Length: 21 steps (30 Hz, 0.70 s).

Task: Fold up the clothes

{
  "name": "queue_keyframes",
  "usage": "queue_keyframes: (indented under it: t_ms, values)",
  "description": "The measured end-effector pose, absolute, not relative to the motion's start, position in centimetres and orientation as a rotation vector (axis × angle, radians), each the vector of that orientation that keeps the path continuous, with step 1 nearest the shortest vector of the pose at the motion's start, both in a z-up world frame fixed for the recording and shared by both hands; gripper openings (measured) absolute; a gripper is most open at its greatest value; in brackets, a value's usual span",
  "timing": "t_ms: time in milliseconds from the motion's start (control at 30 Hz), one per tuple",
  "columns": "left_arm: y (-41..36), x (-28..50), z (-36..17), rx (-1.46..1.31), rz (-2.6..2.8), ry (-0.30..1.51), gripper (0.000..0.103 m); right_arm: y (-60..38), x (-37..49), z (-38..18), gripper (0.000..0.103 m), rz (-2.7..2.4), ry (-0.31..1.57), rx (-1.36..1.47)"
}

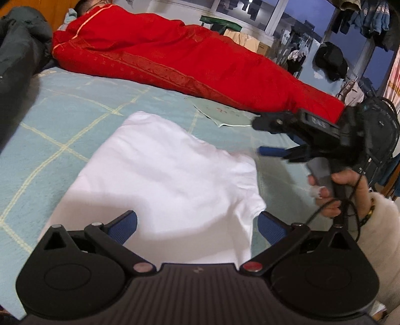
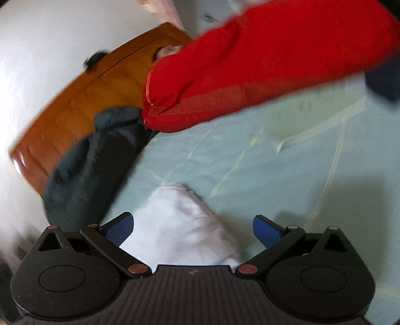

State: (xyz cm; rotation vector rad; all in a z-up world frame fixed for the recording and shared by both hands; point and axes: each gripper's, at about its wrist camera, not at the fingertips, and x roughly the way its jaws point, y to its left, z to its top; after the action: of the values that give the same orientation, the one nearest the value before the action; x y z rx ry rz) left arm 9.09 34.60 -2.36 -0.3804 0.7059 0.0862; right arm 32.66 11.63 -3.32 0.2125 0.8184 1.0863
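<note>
A white T-shirt (image 1: 160,175), partly folded into a rough rectangle, lies flat on the light-blue bedspread (image 1: 50,130). My left gripper (image 1: 197,225) hovers open over the shirt's near edge, its blue pads (image 1: 271,228) apart and empty. To the right, a hand holds my right gripper (image 1: 262,137) just past the shirt's right edge, open and holding nothing. The right wrist view is blurred. There the white shirt (image 2: 180,225) lies below and between the open fingers of my right gripper (image 2: 192,228), without being pinched.
A person lies under a red quilt (image 1: 175,57) along the far side of the bed. A dark green jacket (image 1: 17,62) is heaped at the left by the wooden headboard (image 2: 87,95). A pale green sheet (image 1: 225,112) lies beyond the shirt. Hanging clothes (image 1: 370,20) fill the back right.
</note>
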Motion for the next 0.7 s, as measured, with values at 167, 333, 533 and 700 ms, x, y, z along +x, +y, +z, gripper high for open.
queue_keyframes:
  t_ms: [167,333,533,700]
  values:
    - [34.2,8.4,-2.1,-0.303,0.156,0.735,0.102,13.7,27.2,-1.3,0.103,1.228,0.606,-0.16]
    - [33.6,7.7,-2.1,-0.273,0.169,0.761,0.102,17.1,24.4,-2.8,0.103,1.315,0.569,-0.348]
    - [33.1,6.6,-2.6,-0.236,0.169,0.785,0.102,15.7,25.9,-7.2,0.103,1.336,0.658,-0.387]
    - [33.1,6.7,-2.3,-0.201,0.143,0.768,0.102,14.6,23.9,-4.0,0.103,1.33,0.563,-0.4]
